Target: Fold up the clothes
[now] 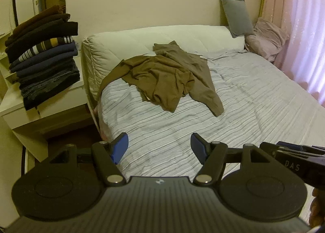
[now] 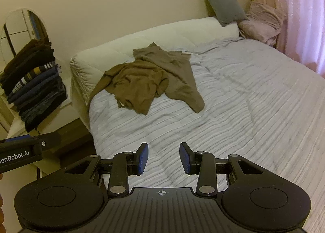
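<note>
The left claw (image 1: pixel 159 147) is held spread and empty over the near part of the bed (image 1: pixel 254 99), and the right claw (image 2: pixel 164 156) likewise. Well beyond them, a brown top (image 1: pixel 164 76) is seen crumpled near the bed's far left corner, one sleeve hung over the left edge, so its folding remains. A stack of folded clothes (image 1: pixel 43 56) is kept on the side surface (image 1: pixel 34 111)

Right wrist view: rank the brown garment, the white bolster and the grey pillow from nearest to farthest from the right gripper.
From the right gripper, open over the striped bedding:
1. Brown garment, crumpled ahead, slightly left.
2. White bolster, behind the garment along the wall.
3. Grey pillow, far right, leaning on the wall above the bolster's end.
</note>
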Motion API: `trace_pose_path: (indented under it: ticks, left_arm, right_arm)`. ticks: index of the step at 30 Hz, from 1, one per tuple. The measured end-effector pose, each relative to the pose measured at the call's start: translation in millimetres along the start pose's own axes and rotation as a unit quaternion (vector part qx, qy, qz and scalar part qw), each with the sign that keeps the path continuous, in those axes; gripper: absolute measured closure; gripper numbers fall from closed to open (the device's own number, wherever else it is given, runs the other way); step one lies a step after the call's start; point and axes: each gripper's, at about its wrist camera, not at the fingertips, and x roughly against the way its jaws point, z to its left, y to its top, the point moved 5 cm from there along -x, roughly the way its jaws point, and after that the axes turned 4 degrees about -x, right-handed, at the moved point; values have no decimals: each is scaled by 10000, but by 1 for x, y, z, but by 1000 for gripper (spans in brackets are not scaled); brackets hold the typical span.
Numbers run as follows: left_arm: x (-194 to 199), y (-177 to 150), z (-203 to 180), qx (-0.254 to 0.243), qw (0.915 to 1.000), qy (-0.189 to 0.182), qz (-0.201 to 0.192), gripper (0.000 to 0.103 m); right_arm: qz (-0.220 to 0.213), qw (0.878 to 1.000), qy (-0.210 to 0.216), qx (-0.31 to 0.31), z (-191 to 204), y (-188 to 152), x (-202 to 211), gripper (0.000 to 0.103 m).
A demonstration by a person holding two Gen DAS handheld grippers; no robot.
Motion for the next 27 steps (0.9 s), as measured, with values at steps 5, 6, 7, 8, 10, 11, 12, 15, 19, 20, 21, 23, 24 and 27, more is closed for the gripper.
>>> trace_pose_path:
  ticks: [5, 6, 7, 8, 10, 11, 12, 15, 19, 20, 21, 23, 24, 27]
  left_arm:
    - [5, -4, 13, 150, 9998, -118, 19, 39]
    - [6, -5, 15, 168, 9998, -122, 28, 39]
    - [7, -5, 13, 104, 9999, -3, 78, 39]
    - [7, -3, 10, 52, 9998, 91, 152, 39]
    - [7, -4, 6, 64, 9996, 184, 210, 39]
    - [7, -4, 4, 70, 9994, 231, 239, 39]
    - [7, -4, 3, 76, 9992, 273, 265, 39]
    - [6, -7, 4, 83, 9991, 316, 275, 39]
    - [6, -9, 5, 94, 9989, 342, 295, 39]
    - [6, -10, 5, 96, 9989, 346, 295, 39]
    - [7, -10, 6, 100, 9989, 352, 298, 39]
    - [8, -12, 6, 110, 9988, 361, 302, 39]
    - [8, -13, 7, 116, 9988, 364, 303, 39]
    - [9, -14, 8, 121, 9987, 375, 312, 39]
  right_arm:
    - [-8, 10000, -18, -35, 10, -1, -1, 65]
    - [-10, 10000, -22, -43, 12, -2, -1, 65]
    - [-12, 10000, -26, -50, 14, -2, -1, 65]
    - [-13, 10000, -29, -57, 16, -2, -1, 65]
    - [-17, 10000, -36, -71, 20, -3, -2, 65]
    - [-19, 10000, -43, -78, 23, -4, -1, 65]
    - [-22, 9999, -54, -84, 25, -8, 0, 65]
    - [-16, 9999, -83, -103, 28, -13, 2, 65]
    - [12, 9999, -117, -101, 37, -14, 1, 65]
    - [16, 9999, -124, -103, 39, -15, 1, 65]
    - [19, 9999, -131, -105, 42, -16, 1, 65]
    - [32, 9998, -141, -114, 46, -16, 1, 65]
    - [40, 9998, -145, -119, 48, -15, 0, 65]
    - [60, 9998, -153, -134, 52, -14, 0, 65]
